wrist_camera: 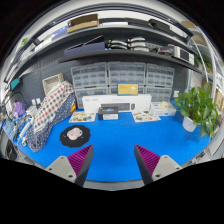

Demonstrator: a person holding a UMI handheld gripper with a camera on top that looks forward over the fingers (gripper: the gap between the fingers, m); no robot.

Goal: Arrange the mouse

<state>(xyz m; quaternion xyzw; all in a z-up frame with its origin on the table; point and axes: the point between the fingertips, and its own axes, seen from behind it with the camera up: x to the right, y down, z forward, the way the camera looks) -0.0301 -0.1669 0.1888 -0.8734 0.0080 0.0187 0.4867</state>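
- Blue tabletop (120,140) is filling the foreground; shelving with small drawer units (110,75) is running along the back wall, and a potted plant (197,108) is standing off to the right.
- I am holding the tool (110,160) well back from everything, its fingers spread wide with the purple pads (81,158) showing, gripping nothing.
- I am reading the pale mouse (74,133) as resting on a dark round mat (75,137), ahead of the left finger and clearly beyond both fingers, not between them.
- A white box with a yellow label (118,102) is sitting further back, with small clutter either side of it that I cannot identify.
- A patterned, quilted item (52,105) is leaning along the left, near the mat.
- Risks as I am judging them:
  - The mouse is lying off my centre line, so a straight advance is likely to clip it with one finger and shove it off the mat.
  - Its rounded shell is looking prone to squirting out if I am closing too high or off-centre.
  - Swinging left to line up is bringing me near the quilted item; a snag there is possible.
  - Coming in too low is risking the fingertips catching the mat edge and dragging it.
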